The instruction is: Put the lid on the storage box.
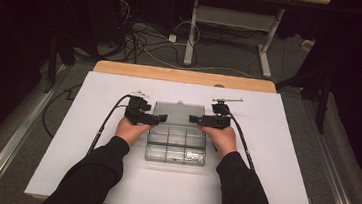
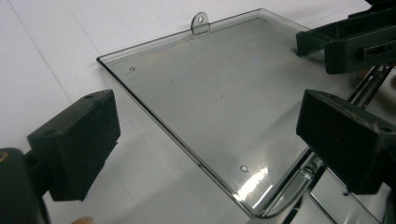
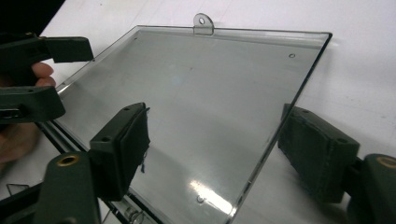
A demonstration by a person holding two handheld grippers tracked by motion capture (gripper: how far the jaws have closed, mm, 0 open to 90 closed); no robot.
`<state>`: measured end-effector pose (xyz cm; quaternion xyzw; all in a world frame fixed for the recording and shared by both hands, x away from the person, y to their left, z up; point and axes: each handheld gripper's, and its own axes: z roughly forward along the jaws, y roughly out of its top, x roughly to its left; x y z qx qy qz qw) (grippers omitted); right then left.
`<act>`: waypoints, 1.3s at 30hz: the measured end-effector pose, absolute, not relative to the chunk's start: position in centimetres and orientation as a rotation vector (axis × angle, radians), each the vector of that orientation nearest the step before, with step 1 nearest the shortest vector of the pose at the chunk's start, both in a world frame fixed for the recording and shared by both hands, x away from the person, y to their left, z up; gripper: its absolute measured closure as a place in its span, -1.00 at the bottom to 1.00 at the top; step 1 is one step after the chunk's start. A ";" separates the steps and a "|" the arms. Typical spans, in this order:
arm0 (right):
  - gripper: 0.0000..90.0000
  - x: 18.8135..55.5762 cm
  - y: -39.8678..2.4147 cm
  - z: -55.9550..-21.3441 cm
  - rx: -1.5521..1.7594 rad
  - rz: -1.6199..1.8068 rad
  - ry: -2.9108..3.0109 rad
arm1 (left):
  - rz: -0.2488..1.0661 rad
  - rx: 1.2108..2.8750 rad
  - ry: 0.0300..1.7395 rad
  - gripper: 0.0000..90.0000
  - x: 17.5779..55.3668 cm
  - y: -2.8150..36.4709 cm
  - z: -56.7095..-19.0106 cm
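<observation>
Both pairs of jaws straddle a side edge of the clear lid point(image 1: 178, 113) of a plastic compartment box point(image 1: 176, 147). In the right gripper view the right gripper point(image 3: 219, 154) has one black jaw over the lid's inner face and the other beyond its edge, above the white sheet. A gap shows on each side, so the jaws stand apart and press on nothing. The left gripper point(image 2: 205, 144) mirrors this in its own view, with the lid's corner lying between its two wide-set jaws, also untouched.

That placement looks deliberate. With one gripper at each side edge, the lid could be pinched evenly and swung on its hinge without twisting, and closing it is probably the step in hand.

In the high view the left gripper point(image 1: 143, 116) sits at nine o'clock from the lid and the right gripper point(image 1: 211, 120) at three o'clock. Each points inward, with the person's hands and black sleeves trailing toward six o'clock.

The lid is transparent and faintly grey, with a raised rim, a small hang tab point(image 3: 203, 23) at twelve o'clock and tiny studs near its corners. It lies folded back flat, inner face up, beyond the box. The tray is of the same clear plastic, divided into small cells, and little pale parts point(image 1: 194, 156) sit in the near right cell. Box and lid lie at the centre of the white sheet point(image 1: 90, 138) covering the worktop point(image 1: 122, 69).
</observation>
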<state>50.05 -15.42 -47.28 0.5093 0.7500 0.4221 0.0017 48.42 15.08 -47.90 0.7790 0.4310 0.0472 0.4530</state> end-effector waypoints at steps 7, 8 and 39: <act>-0.28 49.8 -15.5 -46.9 1.563 1.332 2.334 | 0.114 1.921 1.069 -0.87 48.5 15.2 -47.9; -0.26 49.8 -15.6 -46.9 1.560 1.333 2.331 | 0.113 1.921 1.069 -0.86 48.5 15.2 -47.9; 0.46 47.2 -16.4 -44.3 1.329 1.321 2.193 | 0.210 1.871 0.998 0.14 47.0 15.7 -45.7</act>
